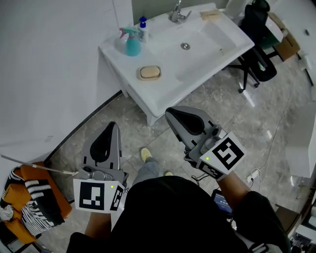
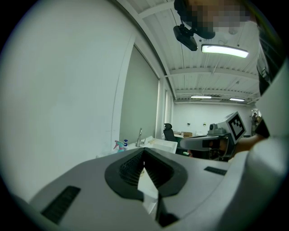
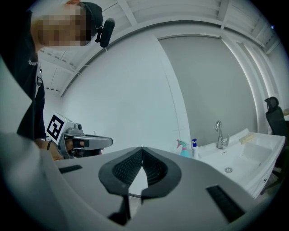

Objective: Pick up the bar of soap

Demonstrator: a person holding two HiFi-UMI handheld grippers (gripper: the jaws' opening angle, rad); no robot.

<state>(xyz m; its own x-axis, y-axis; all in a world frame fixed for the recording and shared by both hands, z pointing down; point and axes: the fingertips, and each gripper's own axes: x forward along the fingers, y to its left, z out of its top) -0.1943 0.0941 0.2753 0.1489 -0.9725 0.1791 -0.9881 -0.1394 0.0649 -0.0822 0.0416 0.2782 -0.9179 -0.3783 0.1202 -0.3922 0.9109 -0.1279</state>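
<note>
The tan bar of soap lies in a pale oval dish on the front left of the white sink counter. Both grippers are held low over the floor, well short of the counter and apart from the soap. My left gripper points up at the counter with its jaws pressed together and nothing between them. My right gripper is nearer the counter's front edge, also shut and empty. The soap does not show in either gripper view.
A teal spray bottle and a blue pump bottle stand at the counter's back left, by the faucet and basin. A black office chair stands right of the sink. Clothes lie on the floor at left.
</note>
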